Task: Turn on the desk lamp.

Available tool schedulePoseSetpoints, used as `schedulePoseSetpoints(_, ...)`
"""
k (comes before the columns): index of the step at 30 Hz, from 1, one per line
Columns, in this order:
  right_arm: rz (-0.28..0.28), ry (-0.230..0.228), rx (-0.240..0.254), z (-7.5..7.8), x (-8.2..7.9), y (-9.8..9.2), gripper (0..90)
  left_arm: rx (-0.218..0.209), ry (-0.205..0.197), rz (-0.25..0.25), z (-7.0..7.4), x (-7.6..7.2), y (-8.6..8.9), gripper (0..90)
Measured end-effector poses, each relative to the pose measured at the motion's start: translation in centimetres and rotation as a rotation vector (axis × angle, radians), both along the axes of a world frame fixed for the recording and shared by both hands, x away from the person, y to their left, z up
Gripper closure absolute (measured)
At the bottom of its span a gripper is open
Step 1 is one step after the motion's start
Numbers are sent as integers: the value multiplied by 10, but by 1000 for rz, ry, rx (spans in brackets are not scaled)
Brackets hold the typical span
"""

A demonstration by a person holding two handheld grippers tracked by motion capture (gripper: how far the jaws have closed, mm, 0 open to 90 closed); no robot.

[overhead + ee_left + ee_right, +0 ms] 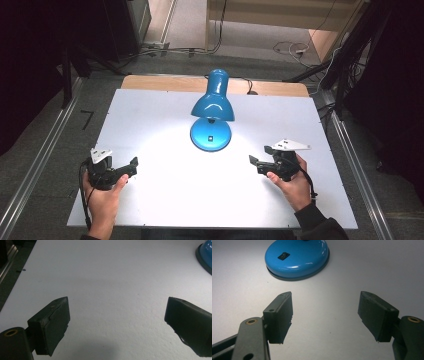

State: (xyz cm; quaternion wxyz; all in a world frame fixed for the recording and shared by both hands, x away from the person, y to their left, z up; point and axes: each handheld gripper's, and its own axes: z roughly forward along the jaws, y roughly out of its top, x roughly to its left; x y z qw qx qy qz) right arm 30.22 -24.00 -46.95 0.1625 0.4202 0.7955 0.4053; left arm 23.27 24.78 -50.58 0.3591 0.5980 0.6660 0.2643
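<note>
A glossy blue metal desk lamp (212, 112) stands at the middle of the white worktop (165, 200), ahead of and between both tongs, touching neither. Its round base (297, 258) carries a small black rocker switch (283, 256) (apparently lit, judging by the bright pool beneath). Left tongs (125, 170) and right tongs (261, 159) gape wide, holding nothing.

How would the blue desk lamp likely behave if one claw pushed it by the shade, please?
The lamp would probably tip rather than slide, since its shade overhangs above the round base. The glossy base looks slippery to grip. It seems rigid, not floppy.
</note>
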Motion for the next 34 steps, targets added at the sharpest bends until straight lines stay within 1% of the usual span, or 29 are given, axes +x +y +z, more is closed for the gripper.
schedulePoseSetpoints(5, -26, -3, 3, -1, -5, -18, 268, 1, -1, -1, 0, 1, -1, 71)
schedulePoseSetpoints(11, -45, 0, 21, -2, -12, -32, 269, -1, 0, -3, 0, 0, -1, 71)
schedulePoseSetpoints(13, -46, 1, 12, -2, -14, -36, 268, 0, 1, -3, 0, 0, -1, 71)
schedulePoseSetpoints(19, -79, 9, 20, -3, -21, -56, 267, -2, -3, 0, 0, -1, 1, 71)
schedulePoseSetpoints(30, -175, 16, 26, -5, -33, -102, 266, -1, 7, -3, -1, 0, -1, 71)
schedulePoseSetpoints(32, -201, 18, 29, -5, -35, -110, 266, -1, 8, -1, -1, 0, -1, 71)
schedulePoseSetpoints(34, -220, 16, 23, -7, -36, -118, 260, 9, 12, -1, -2, 1, -1, 71)
